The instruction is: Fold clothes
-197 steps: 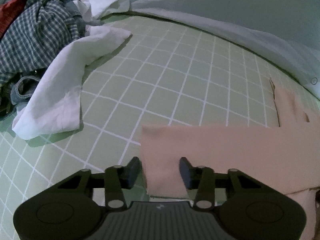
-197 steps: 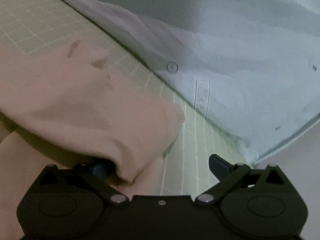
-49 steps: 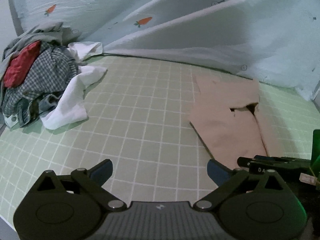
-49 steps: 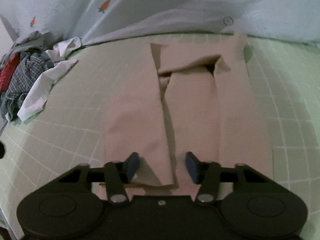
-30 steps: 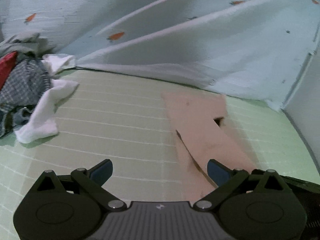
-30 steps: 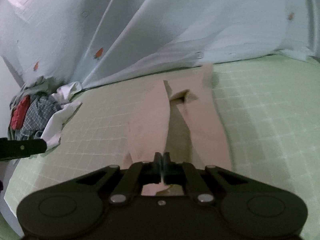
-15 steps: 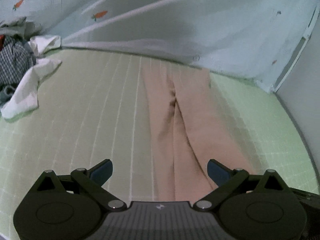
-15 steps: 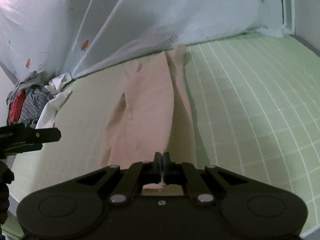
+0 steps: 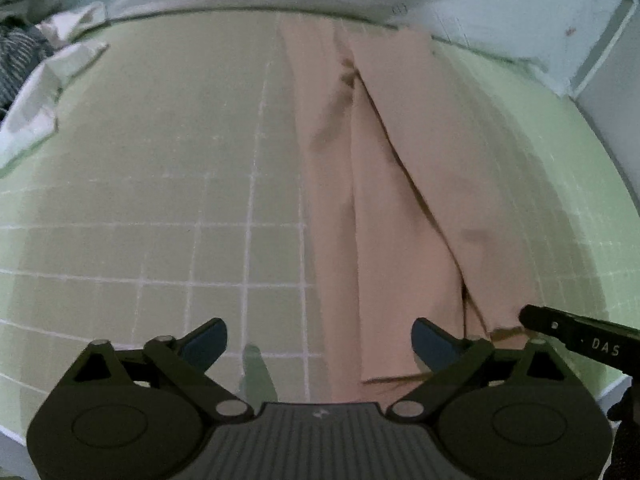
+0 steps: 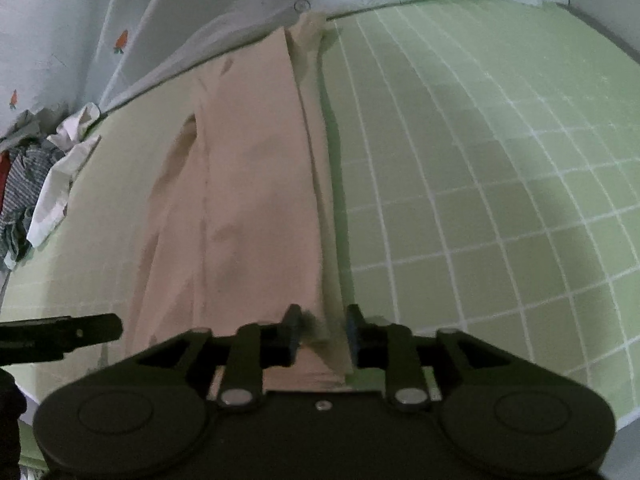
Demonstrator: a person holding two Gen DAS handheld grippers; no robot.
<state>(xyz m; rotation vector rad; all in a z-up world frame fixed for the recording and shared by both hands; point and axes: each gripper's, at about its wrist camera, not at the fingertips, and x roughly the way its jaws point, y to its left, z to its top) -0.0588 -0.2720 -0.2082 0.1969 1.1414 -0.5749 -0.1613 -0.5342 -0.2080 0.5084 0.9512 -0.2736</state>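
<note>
As the right gripper (image 10: pixel 322 330) opens off the near hem, the pink garment (image 10: pixel 256 184) lies lengthwise on the green mat (image 10: pixel 480 200), running toward twelve o'clock. Left gripper (image 9: pixel 320 340), spread wide but closing, holds nothing. Risk: the uneven layers slip apart once released, skewing the fold.

Home: carrot-print sheet (image 10: pixel 120 44), laundry heap (image 10: pixel 24 184)

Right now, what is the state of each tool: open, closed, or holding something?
Left tool: wide open, closing slightly, holding nothing.
Right tool: opening; the near edge of the beige garment lies between its jaws, no longer clamped.
</note>
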